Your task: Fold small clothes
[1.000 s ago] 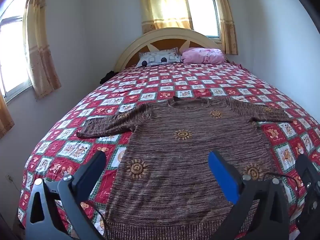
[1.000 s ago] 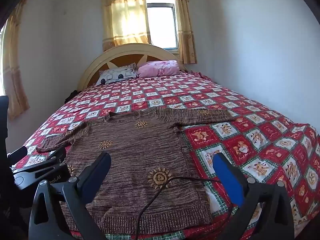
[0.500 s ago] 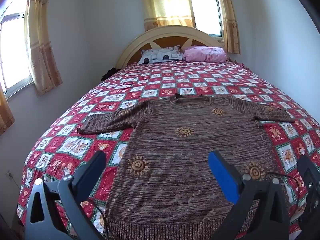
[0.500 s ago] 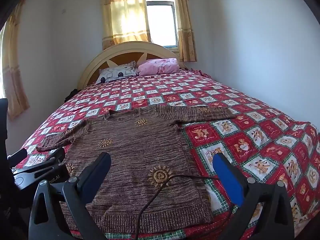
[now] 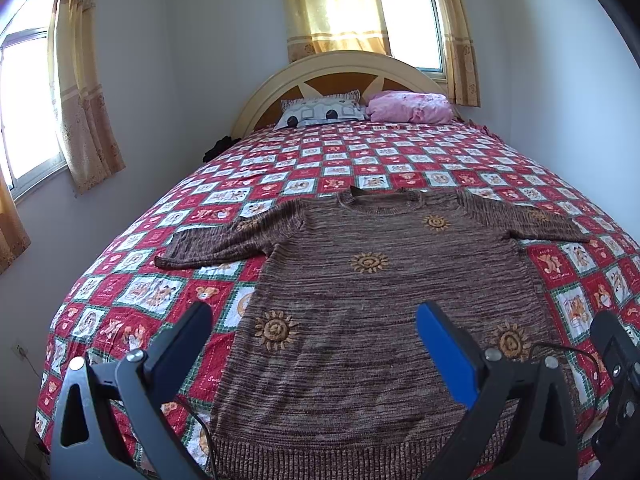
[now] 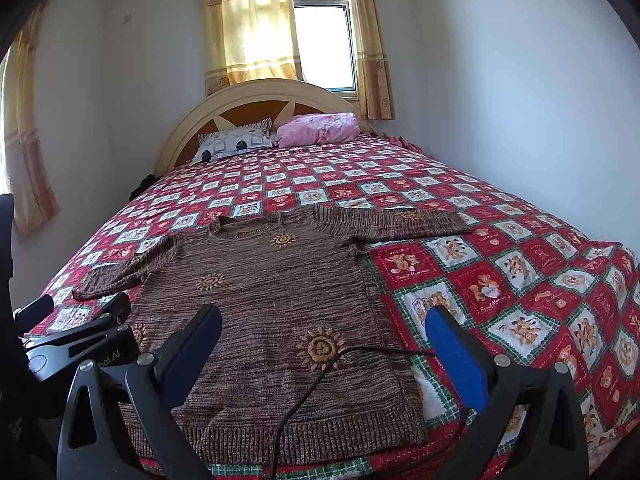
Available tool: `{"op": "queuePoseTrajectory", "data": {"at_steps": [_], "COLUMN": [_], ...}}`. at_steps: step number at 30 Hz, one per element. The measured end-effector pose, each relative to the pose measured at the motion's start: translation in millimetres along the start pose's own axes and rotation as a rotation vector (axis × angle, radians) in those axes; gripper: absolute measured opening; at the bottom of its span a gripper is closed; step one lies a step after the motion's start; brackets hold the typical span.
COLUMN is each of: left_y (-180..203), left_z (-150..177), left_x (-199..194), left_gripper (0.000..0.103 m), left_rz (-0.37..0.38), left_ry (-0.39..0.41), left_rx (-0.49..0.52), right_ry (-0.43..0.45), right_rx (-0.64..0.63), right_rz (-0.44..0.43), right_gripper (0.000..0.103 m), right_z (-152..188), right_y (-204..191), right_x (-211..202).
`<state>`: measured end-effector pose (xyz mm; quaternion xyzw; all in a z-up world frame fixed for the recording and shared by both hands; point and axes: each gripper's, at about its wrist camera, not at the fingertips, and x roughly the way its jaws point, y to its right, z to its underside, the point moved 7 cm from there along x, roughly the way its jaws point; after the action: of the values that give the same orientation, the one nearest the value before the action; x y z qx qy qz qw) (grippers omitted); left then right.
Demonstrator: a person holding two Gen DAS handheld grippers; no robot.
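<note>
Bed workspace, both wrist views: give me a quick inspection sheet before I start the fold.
Surface: bed with red patchwork quilt, smooth.
Job's things: brown knitted sweater with orange sun motifs, laid flat, sleeves spread, hem nearest.
Clutter: grey patterned pillow and pink pillow at the headboard; dark item at the bed's far left edge.
Grippers: left gripper and right gripper open, above the hem, holding nothing.
Cables: black cable draped over the sweater's hem.
Surroundings: white walls, yellow curtains, windows.
</note>
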<state>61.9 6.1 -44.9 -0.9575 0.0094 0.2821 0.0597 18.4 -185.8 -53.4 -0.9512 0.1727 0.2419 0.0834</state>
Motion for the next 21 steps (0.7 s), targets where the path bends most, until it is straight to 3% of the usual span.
{"op": "queuePoseTrajectory", "data": {"at_steps": [21], "left_y": [1.6], "left_z": [4.1], "left_x": [1.4], "left_gripper": [0.103], "left_rz": [0.002], "left_ry": [-0.007], "left_rx": [0.000], "right_ry": [-0.011], "right_rx": [0.003], "right_rz": [-0.001], "right_gripper": [0.102], "right_z": [3.3], "right_y": [-2.1], "right_x": [1.3]}}
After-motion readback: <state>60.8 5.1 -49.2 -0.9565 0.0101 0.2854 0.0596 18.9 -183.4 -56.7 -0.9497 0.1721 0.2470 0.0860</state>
